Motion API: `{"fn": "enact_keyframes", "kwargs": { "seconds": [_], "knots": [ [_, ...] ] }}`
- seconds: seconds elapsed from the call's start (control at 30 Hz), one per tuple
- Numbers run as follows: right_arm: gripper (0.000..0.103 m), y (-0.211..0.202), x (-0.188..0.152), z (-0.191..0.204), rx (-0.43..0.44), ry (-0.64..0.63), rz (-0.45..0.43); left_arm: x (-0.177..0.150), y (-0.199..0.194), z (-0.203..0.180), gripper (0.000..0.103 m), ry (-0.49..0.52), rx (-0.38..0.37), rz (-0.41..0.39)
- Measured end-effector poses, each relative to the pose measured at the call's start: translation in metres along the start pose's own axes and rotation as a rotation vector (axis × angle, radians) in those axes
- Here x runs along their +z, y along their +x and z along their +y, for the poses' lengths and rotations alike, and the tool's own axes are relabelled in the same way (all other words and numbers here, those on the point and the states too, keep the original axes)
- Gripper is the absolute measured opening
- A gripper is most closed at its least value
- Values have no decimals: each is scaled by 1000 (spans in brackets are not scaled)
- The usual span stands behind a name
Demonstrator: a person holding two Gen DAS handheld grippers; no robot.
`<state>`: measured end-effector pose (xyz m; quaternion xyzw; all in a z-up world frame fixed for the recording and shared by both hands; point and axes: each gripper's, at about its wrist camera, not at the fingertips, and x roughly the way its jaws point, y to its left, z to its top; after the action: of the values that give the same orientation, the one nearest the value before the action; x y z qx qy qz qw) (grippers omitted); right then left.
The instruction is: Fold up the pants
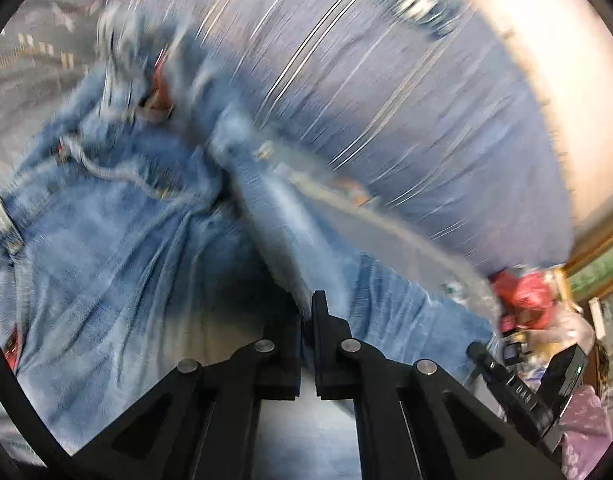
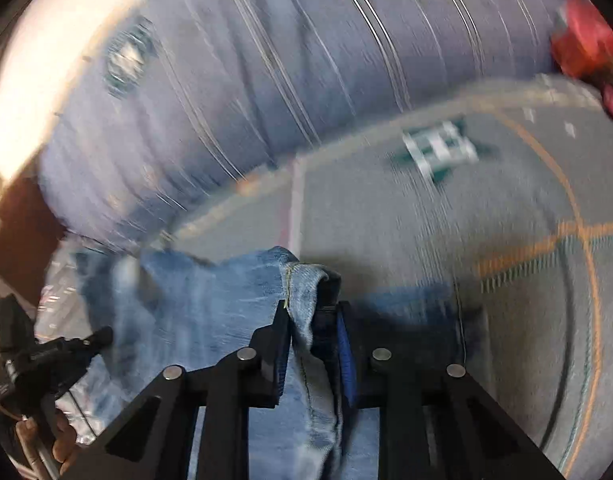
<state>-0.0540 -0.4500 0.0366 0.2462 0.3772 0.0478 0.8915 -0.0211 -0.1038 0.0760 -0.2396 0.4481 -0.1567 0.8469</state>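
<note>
Light blue jeans (image 1: 106, 220) lie spread on a bed, the waistband and pockets at upper left in the left wrist view, all blurred. One leg runs down toward my left gripper (image 1: 308, 312), which is shut on a thin edge of denim. In the right wrist view my right gripper (image 2: 312, 312) is shut on a bunched, stitched edge of the jeans (image 2: 210, 300), with fabric hanging down between the fingers. The other gripper's black body (image 2: 46, 352) shows at lower left, held by a hand (image 2: 62, 444).
A pale blue striped cushion or duvet (image 2: 306, 60) rises behind the jeans. A grey bedspread (image 2: 426, 220) with orange lines lies under them. A red object (image 2: 582, 40) sits at the far right edge, and a wooden frame (image 1: 598, 248) stands beside the bed.
</note>
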Motion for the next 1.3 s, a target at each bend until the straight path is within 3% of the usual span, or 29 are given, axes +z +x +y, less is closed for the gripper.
{"fn": "enact_keyframes", "kwargs": {
  "seconds": [0.1, 0.23, 0.33, 0.4, 0.47, 0.63, 0.77, 0.8, 0.87, 0.9, 0.93, 1.0, 1.13, 1.3],
  "knots": [
    [22, -30, 12, -6, 83, 10, -68, -21, -38, -14, 2, -7, -91, -56],
    [22, -47, 14, -35, 130, 60, -3, -62, -47, -17, 2, 27, -106, -18],
    [22, -24, 4, -57, 31, 105, 117, -86, -15, -11, 2, 60, -49, 53],
    [22, -3, -2, -63, -42, 121, 194, -96, 1, -5, 2, 55, -49, 88],
    [22, 2, 1, -57, -88, 91, 191, -100, 4, -2, 2, 54, -57, 82],
    [22, -9, 10, -49, -110, 72, 118, -94, -8, -10, 2, 90, -99, 21],
    [26, 17, 3, -60, -195, 105, 228, -97, 17, -2, 4, 116, -50, 102],
    [26, 14, 4, -59, -199, 110, 206, -99, 25, -3, 5, 124, -39, 128],
    [40, 0, 6, -54, -230, 90, 124, -99, 26, 3, 12, 110, -66, 162],
    [66, -12, 7, -50, -254, 74, 74, -96, 21, 5, 24, 102, -96, 151],
    [83, -20, 7, -47, -266, 67, 41, -93, 15, 6, 45, 107, -115, 130],
    [84, -39, 6, -41, -238, 65, -25, -88, 3, 5, 62, 132, -125, 99],
    [84, -54, -11, -40, -140, 111, -58, -79, -9, 15, 62, 144, -132, 97],
    [84, -57, -32, 13, 56, -53, -83, -62, -19, 48, 63, 58, -123, 44]
  ]
}}
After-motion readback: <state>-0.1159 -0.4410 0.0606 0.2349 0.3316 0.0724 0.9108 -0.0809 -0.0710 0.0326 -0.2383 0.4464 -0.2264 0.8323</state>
